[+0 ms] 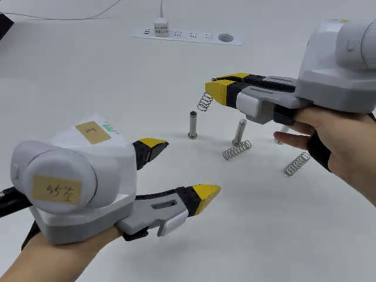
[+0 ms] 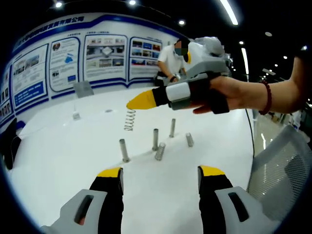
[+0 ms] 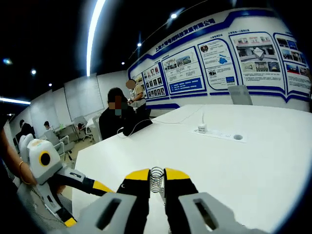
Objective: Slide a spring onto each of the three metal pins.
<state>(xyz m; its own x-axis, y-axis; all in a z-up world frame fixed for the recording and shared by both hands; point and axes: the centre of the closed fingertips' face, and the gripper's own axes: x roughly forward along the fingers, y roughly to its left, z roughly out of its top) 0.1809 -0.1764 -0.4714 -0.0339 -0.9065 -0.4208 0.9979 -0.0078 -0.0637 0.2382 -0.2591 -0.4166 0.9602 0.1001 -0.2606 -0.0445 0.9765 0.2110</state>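
Three bare metal pins stand upright on the white table: one on the left, one in the middle, and a third mostly hidden behind the hand. My right gripper hovers above and just right of the left pin, shut on a spring that hangs from its yellow tips. The right gripper view shows that spring pinched between the jaws. Two more springs lie flat near the pins. My left gripper is open and holds nothing, nearer me than the pins.
A white power strip with a plug lies at the far side of the table. A cable runs along the back left. People sit at another table in the background.
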